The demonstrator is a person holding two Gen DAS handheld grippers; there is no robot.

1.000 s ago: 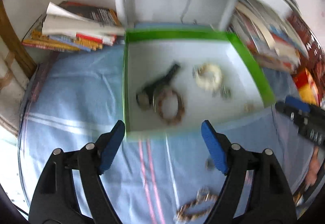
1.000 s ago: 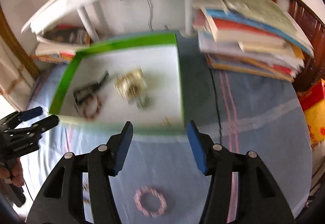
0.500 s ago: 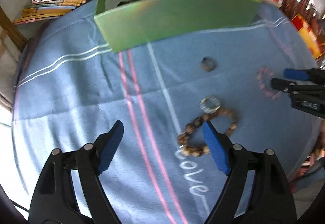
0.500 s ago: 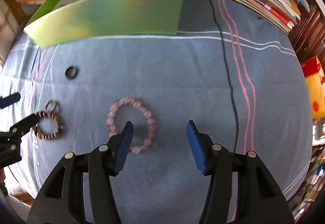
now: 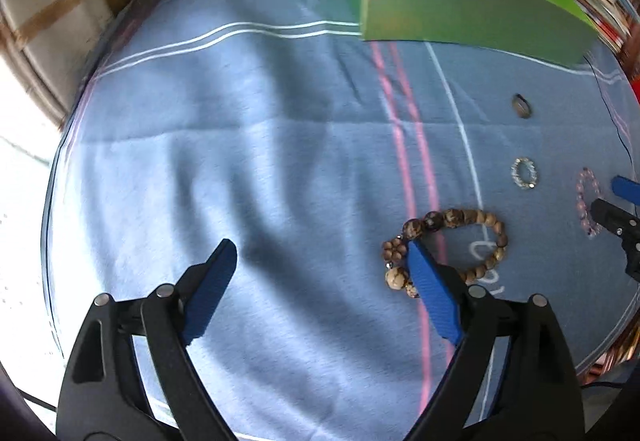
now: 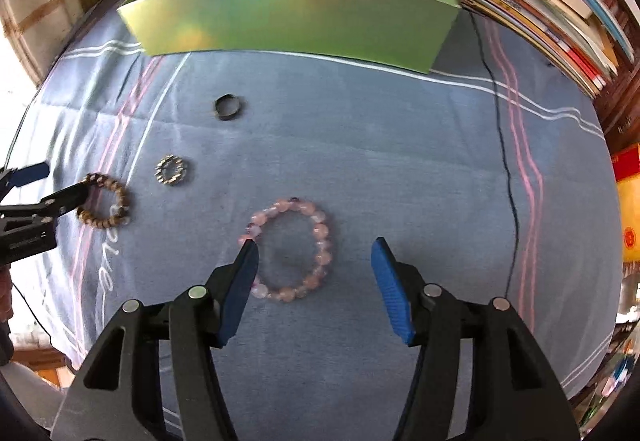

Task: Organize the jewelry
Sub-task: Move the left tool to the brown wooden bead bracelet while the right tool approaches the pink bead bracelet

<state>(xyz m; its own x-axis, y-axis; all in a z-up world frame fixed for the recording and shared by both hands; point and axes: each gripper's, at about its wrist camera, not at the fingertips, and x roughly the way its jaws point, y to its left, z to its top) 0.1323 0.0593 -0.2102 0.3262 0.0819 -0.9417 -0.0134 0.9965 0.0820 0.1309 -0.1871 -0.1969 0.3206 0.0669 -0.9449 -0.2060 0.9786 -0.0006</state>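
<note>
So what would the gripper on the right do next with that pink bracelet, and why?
Probably shift a little to its left, lower, then close. The right gripper is open above the pink bracelet, but one finger sits over the bracelet's left beads, so it does not yet straddle a single strand. The bracelet lies loose on the blue cloth, outside the green box.
</note>
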